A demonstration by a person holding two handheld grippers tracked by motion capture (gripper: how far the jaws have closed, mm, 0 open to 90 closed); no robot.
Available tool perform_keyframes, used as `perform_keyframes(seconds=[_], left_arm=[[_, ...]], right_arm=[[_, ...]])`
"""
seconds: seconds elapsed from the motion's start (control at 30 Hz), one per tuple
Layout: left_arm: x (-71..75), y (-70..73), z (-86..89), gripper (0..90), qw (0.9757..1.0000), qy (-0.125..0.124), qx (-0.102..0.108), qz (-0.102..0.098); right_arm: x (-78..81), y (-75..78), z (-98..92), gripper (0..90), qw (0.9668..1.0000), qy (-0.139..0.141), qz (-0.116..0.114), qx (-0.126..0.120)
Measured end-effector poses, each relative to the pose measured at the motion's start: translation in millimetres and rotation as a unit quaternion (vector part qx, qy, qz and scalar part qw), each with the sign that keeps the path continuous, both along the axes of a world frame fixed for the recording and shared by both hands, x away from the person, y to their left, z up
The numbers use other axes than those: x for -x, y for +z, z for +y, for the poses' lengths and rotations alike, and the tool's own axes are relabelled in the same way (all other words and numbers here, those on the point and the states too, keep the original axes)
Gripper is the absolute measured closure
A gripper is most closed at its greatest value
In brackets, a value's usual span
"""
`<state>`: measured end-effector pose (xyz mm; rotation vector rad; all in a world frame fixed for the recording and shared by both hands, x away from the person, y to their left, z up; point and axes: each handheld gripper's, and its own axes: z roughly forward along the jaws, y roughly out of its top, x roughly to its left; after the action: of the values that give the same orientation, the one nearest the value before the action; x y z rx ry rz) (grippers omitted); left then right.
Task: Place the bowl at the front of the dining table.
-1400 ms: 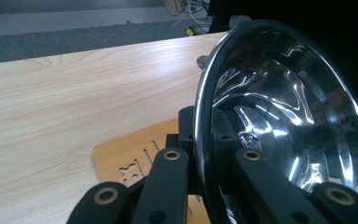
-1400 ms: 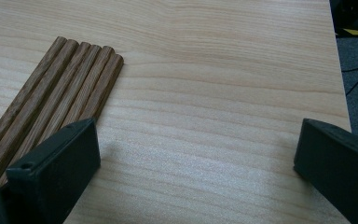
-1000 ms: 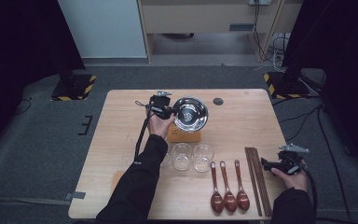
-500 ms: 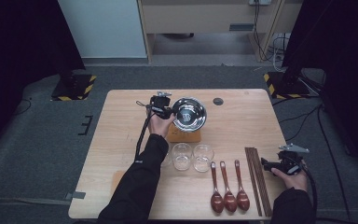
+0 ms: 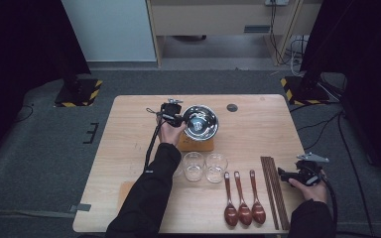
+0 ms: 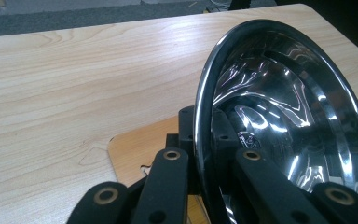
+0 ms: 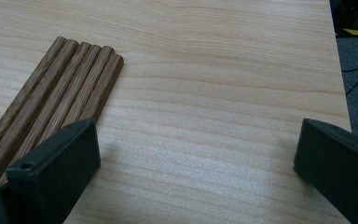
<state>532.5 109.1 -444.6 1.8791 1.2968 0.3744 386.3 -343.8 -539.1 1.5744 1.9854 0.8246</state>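
1. Gripper on the left [image 5: 179, 119] is clenching one steel bowl [image 5: 201, 121] over the desk [image 5: 258, 124], with two glasses [image 5: 204, 166], three spoons [image 5: 244, 203] and grey floor lying around.
2. Left gripper view: jaws are pinching the bowl's rim [image 6: 203, 135], tilted above a wooden board [image 6: 137, 149].
3. Right gripper [image 7: 196, 161] is hanging released beside five chopsticks [image 7: 60, 88].

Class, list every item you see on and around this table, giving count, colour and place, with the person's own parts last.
Bowl: one, shiny steel, tilted, rim clamped in the left gripper.
Board: one, light wood, under the bowl.
Glasses: two, clear, table centre.
Spoons: three, reddish brown, near edge.
Chopsticks: several, dark wood, right of the spoons.
Disc: one, dark, far side.
Table: one, pale wood.
Left gripper: black, shut on the bowl.
Right gripper: black, open, beside the chopsticks.
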Motion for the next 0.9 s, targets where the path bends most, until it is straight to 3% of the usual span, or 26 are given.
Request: perform_keyframes(seconds=[0.37,0.9], left_arm=[[-4.1,-8.8,-1.6,85.8,0.9998,0.003,-0.015,0.013],[-13.1,-15.8,6.4,85.7,0.9999,0.002,-0.009,0.013]], right_arm=[[0.0,0.0,0.0,0.3,1.0000,0.000,0.000,0.000],[0.0,0.0,0.0,0.3,1.0000,0.000,0.000,0.000]])
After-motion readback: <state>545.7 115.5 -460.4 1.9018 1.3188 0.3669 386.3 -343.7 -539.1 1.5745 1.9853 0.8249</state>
